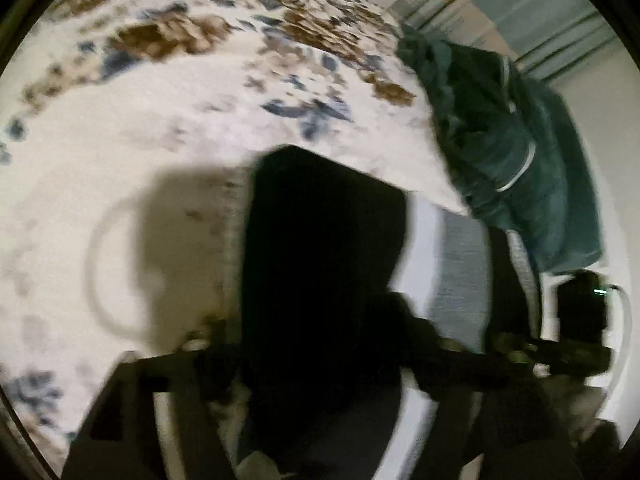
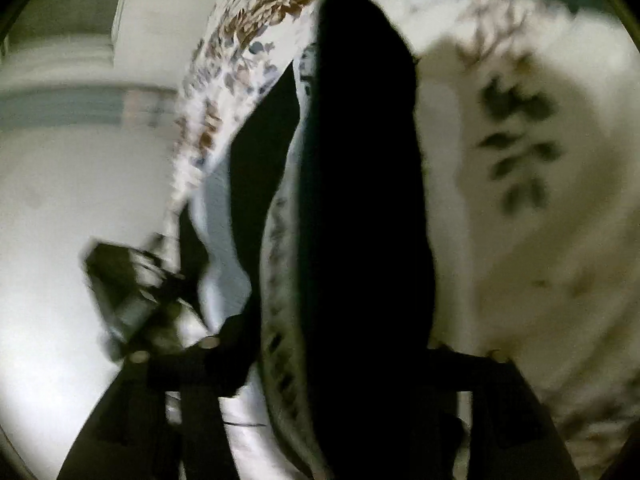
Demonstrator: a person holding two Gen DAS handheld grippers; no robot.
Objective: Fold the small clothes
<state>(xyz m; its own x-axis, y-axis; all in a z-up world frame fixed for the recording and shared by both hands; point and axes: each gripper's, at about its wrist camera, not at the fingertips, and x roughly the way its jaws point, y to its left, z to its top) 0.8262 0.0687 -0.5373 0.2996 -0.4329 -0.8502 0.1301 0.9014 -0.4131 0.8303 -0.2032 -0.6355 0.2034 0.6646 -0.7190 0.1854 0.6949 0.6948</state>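
Note:
A black garment (image 1: 320, 264) hangs between my two grippers, lifted above a bed with a white floral bedspread (image 1: 180, 112). In the left wrist view my left gripper (image 1: 316, 392) is shut on the garment's edge, and the cloth hides its fingertips. The right gripper (image 1: 576, 344) shows at the right, holding the garment's other end. In the right wrist view the black garment (image 2: 364, 216) fills the middle, and my right gripper (image 2: 352, 396) is shut on it. The left gripper (image 2: 132, 300) appears blurred at the left.
A pile of dark teal clothes (image 1: 504, 148) lies at the bed's right edge. A striped curtain (image 1: 520, 8) hangs behind it. The bedspread (image 2: 520, 200) spreads under the garment. The pale floor (image 2: 60, 220) lies beside the bed.

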